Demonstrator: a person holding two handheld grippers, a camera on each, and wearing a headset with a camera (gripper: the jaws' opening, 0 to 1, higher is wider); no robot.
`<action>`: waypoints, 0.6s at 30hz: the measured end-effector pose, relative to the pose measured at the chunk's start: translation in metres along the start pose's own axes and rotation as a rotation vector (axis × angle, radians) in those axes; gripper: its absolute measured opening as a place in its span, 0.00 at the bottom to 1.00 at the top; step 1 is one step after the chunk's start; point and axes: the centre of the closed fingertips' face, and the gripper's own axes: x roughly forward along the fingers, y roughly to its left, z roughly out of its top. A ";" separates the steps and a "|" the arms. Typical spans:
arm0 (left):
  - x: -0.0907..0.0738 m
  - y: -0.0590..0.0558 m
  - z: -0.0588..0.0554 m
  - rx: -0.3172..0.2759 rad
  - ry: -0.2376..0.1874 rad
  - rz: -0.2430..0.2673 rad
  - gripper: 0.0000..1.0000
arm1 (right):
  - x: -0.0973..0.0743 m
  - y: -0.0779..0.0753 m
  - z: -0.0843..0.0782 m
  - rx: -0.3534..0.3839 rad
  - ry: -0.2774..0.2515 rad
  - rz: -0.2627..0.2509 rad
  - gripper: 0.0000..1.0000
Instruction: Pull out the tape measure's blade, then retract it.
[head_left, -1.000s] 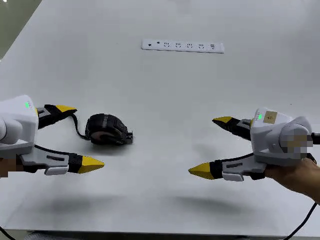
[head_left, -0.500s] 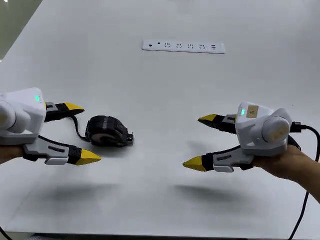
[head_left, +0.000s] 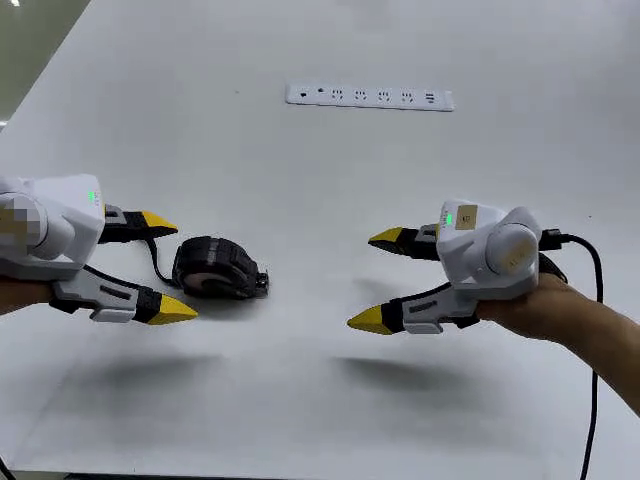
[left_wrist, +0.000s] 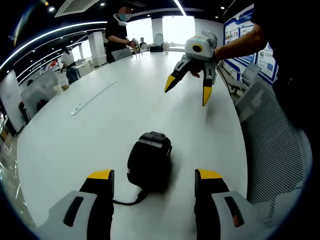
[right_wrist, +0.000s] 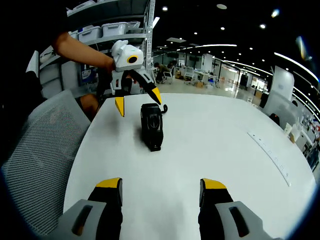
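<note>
The right gripper (head_left: 375, 280) has moved left toward the tape measure (head_left: 215, 268), which lies on the table (head_left: 320, 170) at middle left, just beside the left gripper (head_left: 170, 266). Both have jaws spread wide, holding nothing.

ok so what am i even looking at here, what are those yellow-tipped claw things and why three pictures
No robot: a person holds a two-jaw tool in each hand, the left gripper and the right gripper. The head view comes from a headset camera looking down; each round picture comes from a camera riding on one gripper. On the white table lie a black tape measure, just ahead of the left gripper's open jaws, and a white power strip farther back. Both grippers are open; nothing is held.
</note>
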 end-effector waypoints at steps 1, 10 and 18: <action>0.000 0.000 0.000 0.005 0.004 -0.006 0.58 | 0.002 0.000 0.000 -0.002 0.001 0.003 0.60; 0.002 0.002 -0.001 0.042 0.036 -0.037 0.49 | 0.017 -0.001 0.005 -0.047 0.018 0.042 0.55; 0.006 0.005 -0.002 0.067 0.064 -0.060 0.44 | 0.032 -0.002 0.008 -0.070 0.034 0.077 0.49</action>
